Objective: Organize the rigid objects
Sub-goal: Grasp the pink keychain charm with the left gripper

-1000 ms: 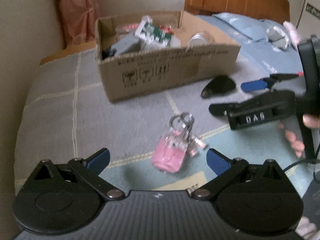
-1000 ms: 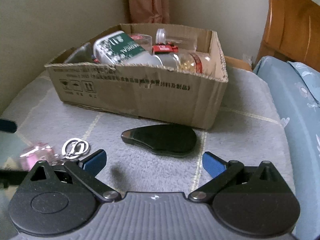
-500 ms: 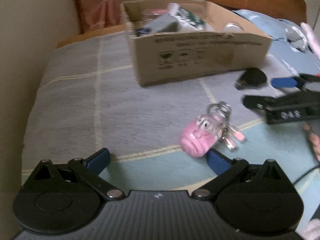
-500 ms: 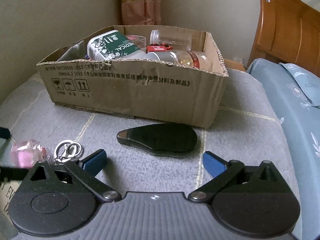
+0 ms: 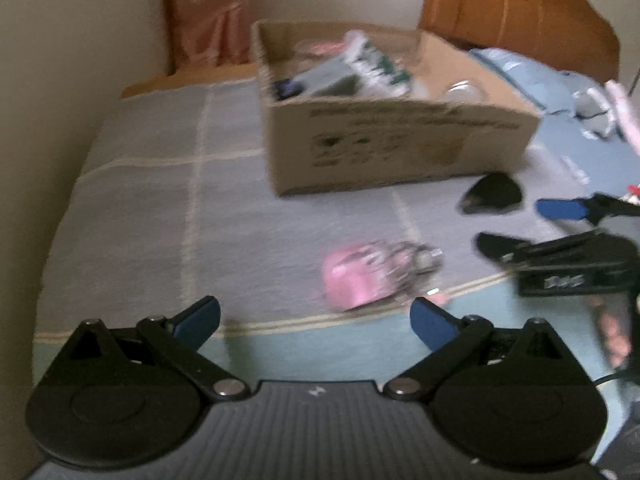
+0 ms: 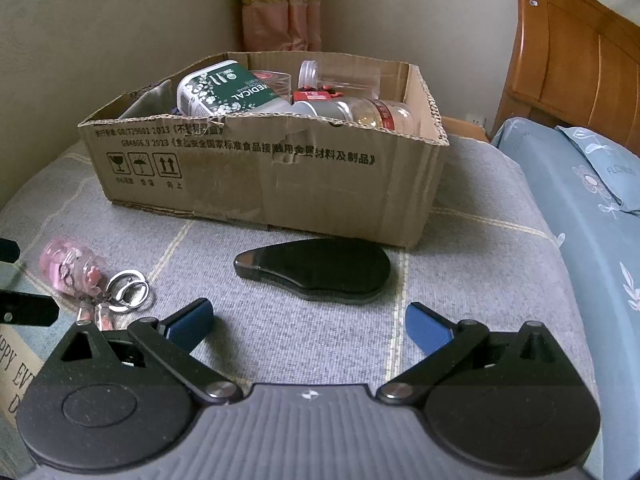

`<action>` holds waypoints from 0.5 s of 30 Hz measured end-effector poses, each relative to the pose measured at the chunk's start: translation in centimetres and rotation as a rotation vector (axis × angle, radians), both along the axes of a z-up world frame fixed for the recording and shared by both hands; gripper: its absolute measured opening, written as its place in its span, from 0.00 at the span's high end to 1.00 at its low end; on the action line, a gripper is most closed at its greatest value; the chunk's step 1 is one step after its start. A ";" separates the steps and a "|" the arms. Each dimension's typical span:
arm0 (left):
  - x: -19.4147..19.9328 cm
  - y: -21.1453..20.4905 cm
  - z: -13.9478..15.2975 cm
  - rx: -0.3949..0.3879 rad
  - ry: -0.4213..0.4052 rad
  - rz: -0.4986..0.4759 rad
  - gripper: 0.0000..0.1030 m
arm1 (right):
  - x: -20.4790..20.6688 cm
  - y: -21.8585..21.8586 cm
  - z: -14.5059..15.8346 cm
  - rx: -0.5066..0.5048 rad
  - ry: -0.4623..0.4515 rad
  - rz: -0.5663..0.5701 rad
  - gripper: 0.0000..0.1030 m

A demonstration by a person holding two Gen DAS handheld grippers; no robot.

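Note:
A pink keychain toy with metal rings lies on the grey bedspread, just beyond my open, empty left gripper. It also shows in the right wrist view, rings beside it. A black teardrop-shaped case lies just ahead of my open, empty right gripper, in front of the cardboard box. The box holds a green-white tin, a clear jar and other items. The case and right gripper also show in the left wrist view.
The box stands on the bedspread near the wall and curtain. A wooden headboard and blue pillows lie to the right. A printed card lies at the left edge.
The left gripper has swung so the pink keychain now sits between and just beyond its fingers. The right gripper has eased closer to the black case. Both stay open.

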State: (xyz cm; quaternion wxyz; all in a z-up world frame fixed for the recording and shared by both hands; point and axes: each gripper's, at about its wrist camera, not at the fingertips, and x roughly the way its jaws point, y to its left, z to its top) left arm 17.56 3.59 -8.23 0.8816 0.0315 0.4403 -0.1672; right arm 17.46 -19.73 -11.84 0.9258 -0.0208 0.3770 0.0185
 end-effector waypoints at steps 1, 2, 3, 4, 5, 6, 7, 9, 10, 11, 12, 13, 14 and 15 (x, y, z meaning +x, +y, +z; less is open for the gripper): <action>0.0 -0.4 0.2 -0.011 -0.008 0.001 0.05 | 0.0 0.0 0.0 0.000 -0.001 0.000 0.00; 0.0 -0.7 0.3 -0.020 -0.018 0.003 0.10 | -0.1 0.0 0.0 0.000 -0.002 0.001 0.00; 0.0 -1.1 0.5 -0.024 -0.022 0.006 0.17 | -0.1 -0.1 0.0 0.001 -0.004 0.002 0.00; 0.2 -1.3 0.5 -0.026 -0.020 0.011 0.20 | -0.1 -0.1 -0.1 0.001 -0.008 0.002 0.00; 0.4 -1.5 0.5 -0.033 -0.016 0.020 0.23 | -0.2 -0.1 -0.1 0.001 -0.012 0.003 0.00; 0.6 -1.6 0.5 -0.044 -0.014 0.028 0.24 | -0.2 -0.1 -0.1 0.001 -0.015 0.004 0.00; 0.9 -1.7 0.5 -0.048 -0.013 0.039 0.24 | -0.3 -0.1 -0.1 0.001 -0.018 0.005 0.00; 1.2 -2.2 0.3 -0.033 -0.019 0.054 0.26 | -0.3 -0.1 -0.2 0.001 -0.020 0.007 0.00; 1.3 -2.3 0.2 -0.029 -0.021 0.052 0.26 | -0.3 -0.1 -0.2 0.001 -0.020 0.008 0.00; 1.3 -2.5 0.1 -0.026 -0.023 0.048 0.26 | -0.3 -0.1 -0.2 0.001 -0.021 0.009 0.00; 1.3 -2.7 0.0 -0.019 -0.024 0.050 0.26 | -0.3 -0.2 -0.2 0.001 -0.022 0.009 0.00; 1.3 -2.8 -0.1 -0.007 -0.024 0.056 0.26 | -0.3 -0.2 -0.2 0.001 -0.023 0.009 0.00; 1.3 -2.7 -0.3 0.003 -0.026 0.062 0.27 | -0.3 -0.2 -0.2 0.001 -0.022 0.010 0.00; 1.2 -2.6 -0.3 0.013 -0.029 0.065 0.27 | -0.3 -0.2 -0.2 0.001 -0.022 0.010 0.00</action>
